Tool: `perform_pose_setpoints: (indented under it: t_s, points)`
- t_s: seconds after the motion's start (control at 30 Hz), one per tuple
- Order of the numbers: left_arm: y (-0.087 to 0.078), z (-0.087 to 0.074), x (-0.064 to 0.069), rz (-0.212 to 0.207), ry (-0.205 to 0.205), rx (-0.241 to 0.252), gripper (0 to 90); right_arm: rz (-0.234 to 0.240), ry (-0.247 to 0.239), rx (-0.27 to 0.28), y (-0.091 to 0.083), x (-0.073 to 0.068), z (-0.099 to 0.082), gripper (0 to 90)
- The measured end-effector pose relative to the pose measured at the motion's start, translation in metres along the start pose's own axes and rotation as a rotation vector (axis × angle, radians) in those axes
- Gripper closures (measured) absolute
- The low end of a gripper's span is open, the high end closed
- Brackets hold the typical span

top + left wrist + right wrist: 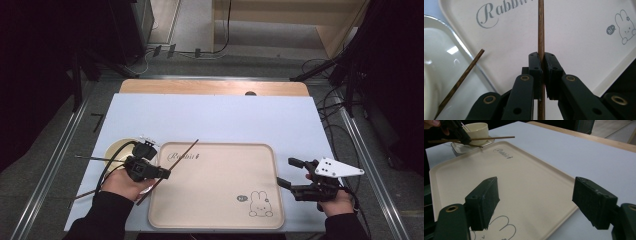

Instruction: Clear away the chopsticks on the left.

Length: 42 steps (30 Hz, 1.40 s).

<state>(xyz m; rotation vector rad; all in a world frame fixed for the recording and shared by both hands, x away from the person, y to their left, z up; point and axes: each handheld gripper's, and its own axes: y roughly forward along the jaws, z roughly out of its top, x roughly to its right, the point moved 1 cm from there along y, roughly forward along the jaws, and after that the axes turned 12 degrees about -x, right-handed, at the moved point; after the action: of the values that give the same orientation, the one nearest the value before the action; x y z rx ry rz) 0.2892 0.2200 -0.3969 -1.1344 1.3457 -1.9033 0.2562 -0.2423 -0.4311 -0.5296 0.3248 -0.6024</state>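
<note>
We see a beige tray [220,200] printed with a rabbit drawing [261,204] on a pale blue table cover [215,117], and a cream bowl [119,149] left of the tray.

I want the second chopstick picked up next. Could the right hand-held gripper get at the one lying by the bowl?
Probably not easily: the right hand-held gripper sits open across the tray, while that chopstick lies beside the bowl, behind the left hand-held gripper.
</note>
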Motion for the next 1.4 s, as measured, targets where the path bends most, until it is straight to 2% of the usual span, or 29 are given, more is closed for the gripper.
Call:
perform_pose_setpoints:
  t_s: [0.1, 0.2, 0.43, 0.57, 0.67, 0.87, 1.17, 1.4]
  points:
    - [0.011, -0.001, 0.001, 0.008, -0.014, 0.008, 86.2, 0.000, 0.000, 0.002, -0.001, 0.000, 0.000, 21.7]
    - [0.014, -0.002, 0.000, 0.023, -0.029, 0.018, 86.2, 0.000, 0.000, 0.003, -0.001, 0.000, 0.000, 21.7]
    - [0.026, -0.006, -0.003, -0.003, -0.056, 0.031, 86.2, 0.003, -0.007, -0.007, 0.000, -0.001, 0.000, 21.7]
    - [0.033, -0.006, -0.005, -0.002, -0.069, 0.039, 86.1, 0.000, -0.005, -0.006, 0.000, -0.001, 0.001, 21.8]
    - [0.040, -0.006, -0.006, 0.007, -0.088, 0.020, 86.1, -0.003, -0.010, -0.004, -0.001, -0.001, 0.001, 21.8]
    - [0.047, -0.007, -0.005, 0.037, -0.081, 0.005, 85.9, -0.005, -0.011, 0.000, -0.002, -0.001, 0.001, 21.8]
    - [0.050, -0.007, -0.006, 0.034, -0.078, 0.018, 85.1, -0.010, -0.021, 0.007, -0.004, -0.002, 0.002, 21.8]
    - [0.049, -0.007, -0.009, 0.014, -0.085, 0.018, 81.9, -0.017, -0.019, 0.004, -0.005, -0.001, 0.001, 21.8]
